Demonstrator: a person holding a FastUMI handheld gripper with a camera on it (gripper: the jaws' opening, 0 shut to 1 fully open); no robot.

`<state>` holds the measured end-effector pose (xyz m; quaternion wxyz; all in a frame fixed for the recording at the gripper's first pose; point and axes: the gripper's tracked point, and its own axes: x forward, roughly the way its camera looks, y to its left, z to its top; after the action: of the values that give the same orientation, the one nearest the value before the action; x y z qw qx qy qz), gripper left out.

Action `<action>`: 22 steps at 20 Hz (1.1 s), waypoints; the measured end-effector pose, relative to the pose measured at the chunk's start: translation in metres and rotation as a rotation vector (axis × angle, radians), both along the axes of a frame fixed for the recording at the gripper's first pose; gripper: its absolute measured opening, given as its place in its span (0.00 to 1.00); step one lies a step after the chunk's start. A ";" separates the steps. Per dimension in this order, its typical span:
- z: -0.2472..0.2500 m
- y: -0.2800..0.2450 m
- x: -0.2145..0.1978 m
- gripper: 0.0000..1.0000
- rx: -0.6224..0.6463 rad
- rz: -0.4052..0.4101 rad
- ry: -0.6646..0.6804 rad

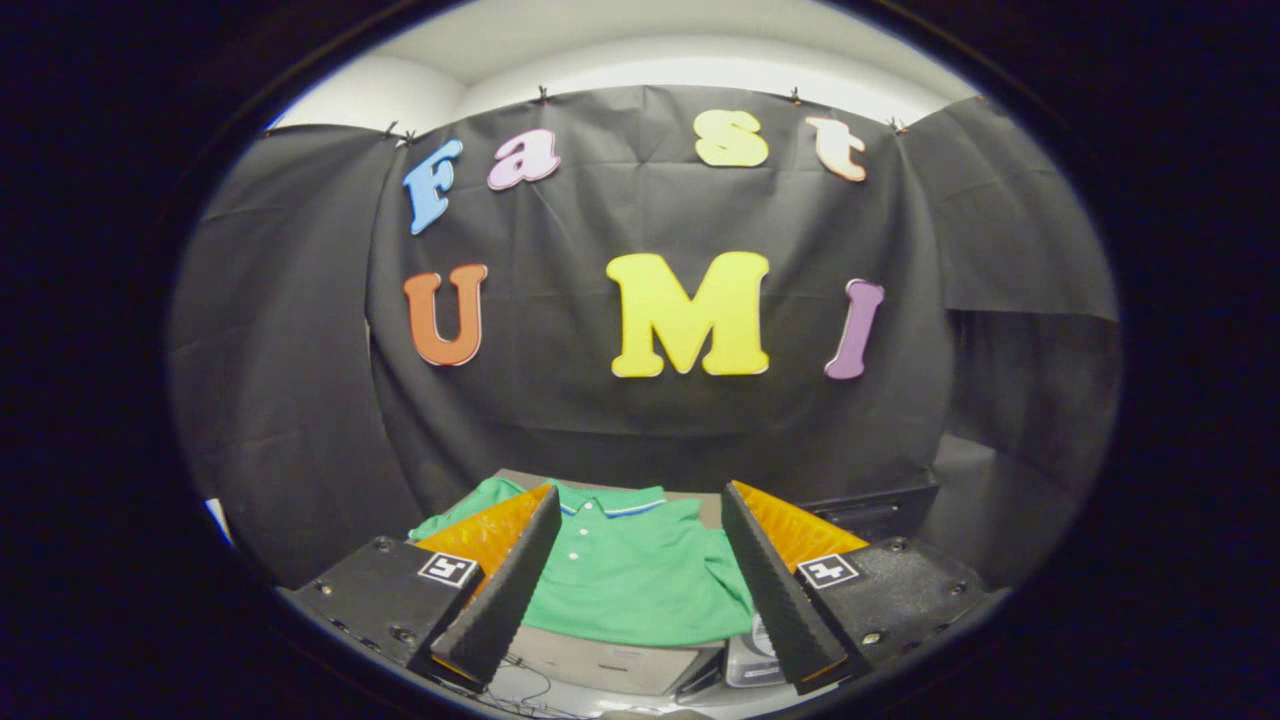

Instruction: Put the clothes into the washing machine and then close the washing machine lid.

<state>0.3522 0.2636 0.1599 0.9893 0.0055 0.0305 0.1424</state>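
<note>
At the bottom centre of the frame, a hand-held two-finger gripper (640, 585) hangs with its fingers spread wide apart, gripping nothing, above a folded green polo shirt with a white-and-blue striped collar (625, 570). The shirt lies flat just ahead of and between the fingers, touching neither; its collar points away toward the backdrop, its button placket runs down the middle, and one sleeve spreads out behind the left finger (500, 580). The knit cloth looks soft and smooth, with a few shallow creases near its right hem.

Each finger is a long wedge that narrows toward its tip, its inner face ribbed with fine ridges, its outer face a glossy, faceted panel. The right finger (775, 580) mirrors the left. Behind each sits a blocky, matte mount fixed with small screws and carrying a square black-and-white marker tag (447, 569).

The shirt rests on a pale, flat-topped grey surface (610, 665), whose front edge shows below the hem at the lower centre. A dark, box-like object (880, 510) stands at the lower right, just beyond the right finger; what it is cannot be told. Wrinkled black cloth (300, 400) drapes the booth's wall across the middle of the frame, clipped along a pale ceiling line at the top.
</note>
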 end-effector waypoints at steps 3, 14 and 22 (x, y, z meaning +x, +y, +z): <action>-0.018 0.030 0.035 1.00 -0.012 0.021 0.065; -0.130 0.091 0.115 1.00 -0.088 0.008 0.377; -0.148 0.099 0.125 1.00 -0.127 -0.044 0.441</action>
<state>0.4771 0.3626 0.0120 0.9599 -0.0253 0.2549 0.1139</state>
